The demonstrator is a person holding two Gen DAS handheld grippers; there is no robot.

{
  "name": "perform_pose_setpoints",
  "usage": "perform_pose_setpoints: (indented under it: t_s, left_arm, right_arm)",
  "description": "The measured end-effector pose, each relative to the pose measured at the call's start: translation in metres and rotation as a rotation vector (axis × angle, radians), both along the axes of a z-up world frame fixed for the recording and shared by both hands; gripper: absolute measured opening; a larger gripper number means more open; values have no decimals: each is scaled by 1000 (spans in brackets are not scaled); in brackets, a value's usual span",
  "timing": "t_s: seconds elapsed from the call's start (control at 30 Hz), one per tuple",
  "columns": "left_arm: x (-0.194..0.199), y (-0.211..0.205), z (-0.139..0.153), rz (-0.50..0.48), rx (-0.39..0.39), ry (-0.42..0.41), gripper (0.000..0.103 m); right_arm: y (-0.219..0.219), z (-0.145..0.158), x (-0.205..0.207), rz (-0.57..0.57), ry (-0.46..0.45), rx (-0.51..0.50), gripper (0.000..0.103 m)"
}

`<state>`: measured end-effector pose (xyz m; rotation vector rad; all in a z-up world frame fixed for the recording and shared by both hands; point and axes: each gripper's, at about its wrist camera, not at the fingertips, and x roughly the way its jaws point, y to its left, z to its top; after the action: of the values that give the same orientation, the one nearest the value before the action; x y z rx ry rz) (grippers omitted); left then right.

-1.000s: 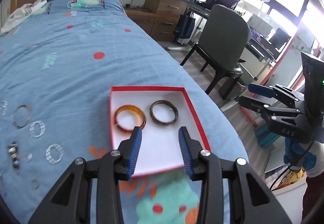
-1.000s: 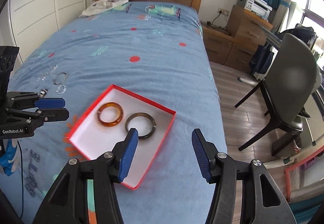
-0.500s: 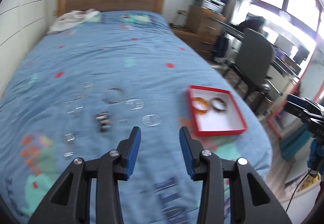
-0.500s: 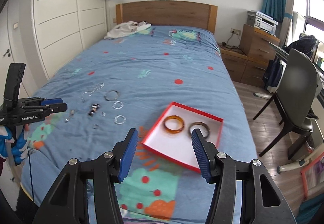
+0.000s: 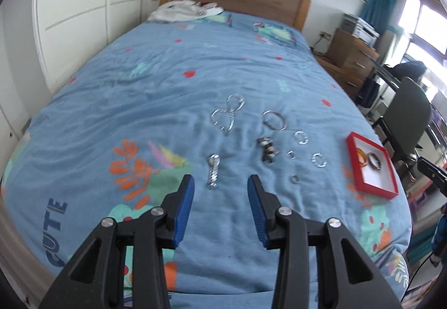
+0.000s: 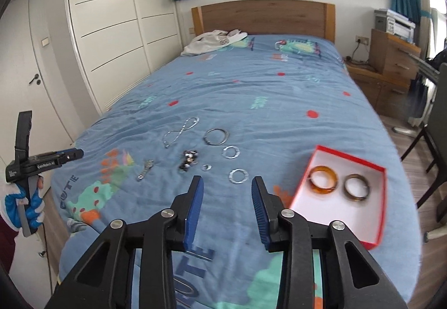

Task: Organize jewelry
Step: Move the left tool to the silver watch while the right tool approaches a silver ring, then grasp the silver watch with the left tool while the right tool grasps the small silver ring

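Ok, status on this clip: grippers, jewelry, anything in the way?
Left gripper open, empty; right gripper open, empty. Two bangles in red box; rings, chain loose on bed. Nothing in the way.

Bare blue bedspread (image 5: 156,91) fills the upper left and middle of both views, open for a pass. Loose rings (image 6: 238,176), a chain (image 6: 181,130) and a watch (image 6: 145,169) crowd mid-frame, close together with narrow gaps. Red box (image 6: 380,197) sits at lower right by the bed edge; two bangles (image 6: 323,180) take its far half, its near half bare.
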<state>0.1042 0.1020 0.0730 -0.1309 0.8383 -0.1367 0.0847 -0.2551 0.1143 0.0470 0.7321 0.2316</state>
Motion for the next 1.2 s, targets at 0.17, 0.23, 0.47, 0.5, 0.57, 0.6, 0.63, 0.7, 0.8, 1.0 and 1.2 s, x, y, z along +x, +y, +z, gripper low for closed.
perform_pose_setpoints:
  t_s: [0.17, 0.23, 0.47, 0.5, 0.57, 0.6, 0.63, 0.7, 0.8, 1.0, 1.2]
  left_arm:
    - [25, -2, -42, 12, -31, 69, 38]
    - [38, -7, -59, 7, -29, 91, 38]
    - [81, -18, -106, 0, -28, 161, 38]
    - [87, -19, -114, 2, -25, 174, 38]
    - [98, -20, -127, -1, -23, 195, 38]
    - [102, -21, -130, -3, -23, 201, 38]
    - [106, -22, -135, -7, -20, 208, 38]
    - [114, -25, -143, -15, -15, 219, 38]
    - [125, -29, -154, -23, -3, 232, 38]
    - [137, -28, -171, -20, -14, 255, 37]
    - [145, -30, -174, -32, -27, 255, 37]
  right_arm:
    - [35, -39, 29, 67, 58, 14, 31]
    - [48, -57, 42, 97, 84, 9, 31]
    - [77, -115, 86, 151, 182, 12, 31]
    - [81, -122, 93, 157, 194, 14, 31]
    - [85, -133, 102, 167, 214, 18, 31]
    - [89, -140, 108, 175, 226, 20, 31]
    - [91, -145, 112, 178, 233, 21, 31]
    - [94, -155, 120, 183, 250, 27, 31]
    - [97, -170, 131, 184, 274, 34, 31]
    - [102, -190, 146, 178, 309, 22, 27]
    - [106, -204, 154, 169, 321, 18, 27]
